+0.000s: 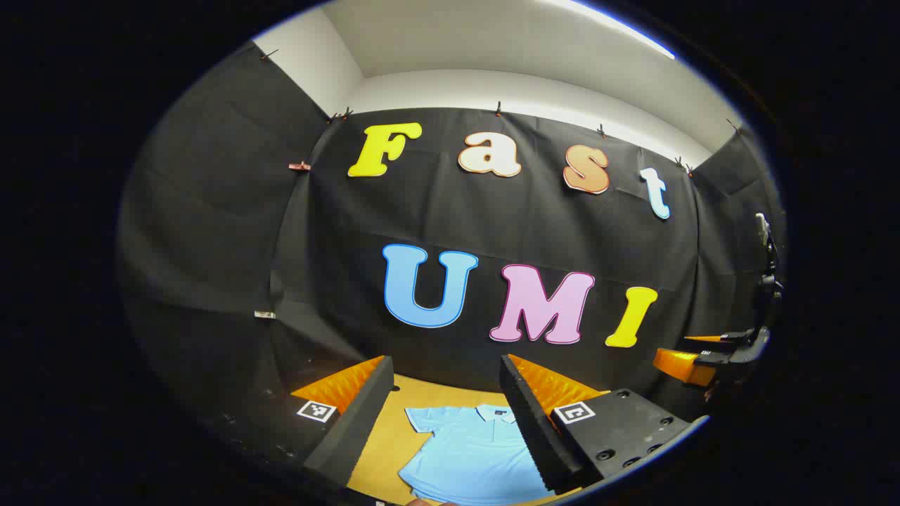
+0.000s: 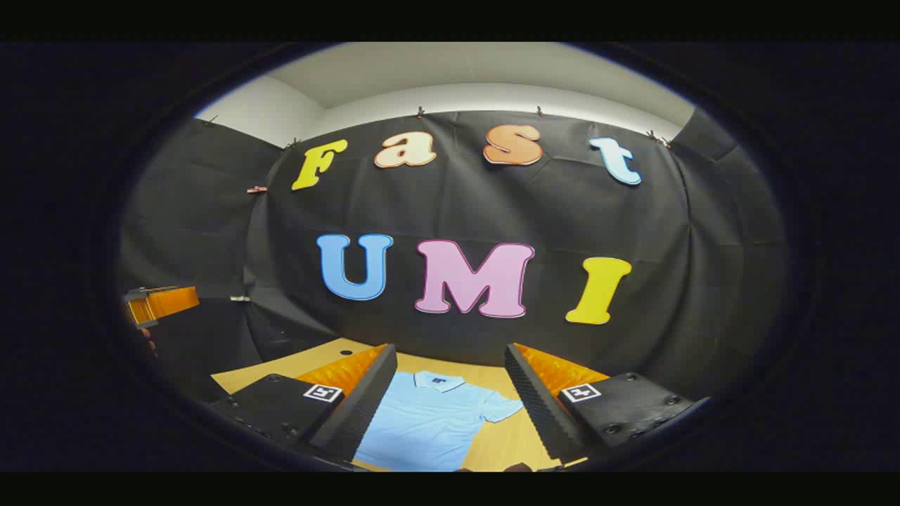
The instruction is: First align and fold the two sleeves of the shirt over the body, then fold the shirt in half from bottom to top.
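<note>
**Hovering over a flat shirt, both grippers spread**

Hovering above the table, the left gripper [image 1: 446, 404] has its two fingers spread wide apart at the bottom centre of the left gripper view, holding nothing. Between them lies the light blue shirt [image 1: 474, 457], flat on the wooden table [image 1: 376, 450], collar toward the black cloth wall [image 1: 211, 232]. This view shows the shirt's short sleeve on the picture's left side, spread out toward the left finger; the other sleeve is hidden behind the finger on the right, and the hem is cut off at the bottom edge.

At the far right edge of the same view, the right gripper [image 1: 692, 355] appears side-on and small; from here its jaws cannot be judged.

The right gripper view gives the mirror case. The right gripper [image 2: 450, 383] also has its fingers wide apart and empty at the bottom centre, with the shirt [image 2: 422, 429] lying between them. Here the sleeve on the picture's right side is visible, reaching toward the right finger, while the opposite sleeve is covered by the left finger. A dark round hole in the table [image 2: 344, 351] shows in the lower left of this view. At the far left edge, the left gripper [image 2: 158, 306] pokes into the picture, with part of a hand [image 2: 148, 343] just below it, too cropped to read.

A small dark shape at the bottom edge of each view is too cut off to identify.
</note>
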`<action>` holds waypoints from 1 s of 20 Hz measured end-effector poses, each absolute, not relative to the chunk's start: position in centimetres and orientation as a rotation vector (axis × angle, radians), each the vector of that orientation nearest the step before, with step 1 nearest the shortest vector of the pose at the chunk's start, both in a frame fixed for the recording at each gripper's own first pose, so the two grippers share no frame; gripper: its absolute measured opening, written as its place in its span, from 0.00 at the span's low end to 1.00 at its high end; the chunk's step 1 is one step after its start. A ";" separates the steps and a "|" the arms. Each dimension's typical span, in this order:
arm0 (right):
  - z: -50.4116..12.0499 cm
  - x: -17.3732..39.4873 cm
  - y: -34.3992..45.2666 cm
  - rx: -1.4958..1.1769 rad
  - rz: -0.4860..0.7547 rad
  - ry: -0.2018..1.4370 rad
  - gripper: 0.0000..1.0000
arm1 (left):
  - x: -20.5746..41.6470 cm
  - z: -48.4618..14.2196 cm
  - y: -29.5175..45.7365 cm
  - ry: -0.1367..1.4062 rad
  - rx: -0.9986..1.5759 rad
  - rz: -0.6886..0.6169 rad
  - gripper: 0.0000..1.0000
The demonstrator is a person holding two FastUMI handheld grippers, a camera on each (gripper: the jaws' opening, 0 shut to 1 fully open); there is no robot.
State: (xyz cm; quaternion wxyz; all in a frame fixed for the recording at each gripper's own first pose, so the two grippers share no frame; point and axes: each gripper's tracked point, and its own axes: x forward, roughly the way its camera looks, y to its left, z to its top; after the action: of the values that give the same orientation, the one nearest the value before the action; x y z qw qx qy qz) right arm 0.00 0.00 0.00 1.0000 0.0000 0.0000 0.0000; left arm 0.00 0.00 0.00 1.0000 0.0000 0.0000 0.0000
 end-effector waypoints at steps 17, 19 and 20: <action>2.6 2.2 -0.9 -0.038 -0.107 -0.024 0.95 | 8.2 1.1 0.3 0.015 0.032 -0.140 0.96; 2.3 2.9 -0.5 -0.022 -0.084 -0.022 0.95 | 9.1 1.1 -0.2 0.021 0.025 -0.165 0.97; 1.9 3.2 -0.5 -0.014 -0.080 -0.015 0.95 | 9.4 0.9 -0.4 0.025 0.024 -0.178 0.96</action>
State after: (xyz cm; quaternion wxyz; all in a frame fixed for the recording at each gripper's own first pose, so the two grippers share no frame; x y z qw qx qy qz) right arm 3.15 -0.51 1.92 0.9992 -0.0072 -0.0073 -0.0398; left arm 9.40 -0.39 0.94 0.9959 0.0118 0.0125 -0.0887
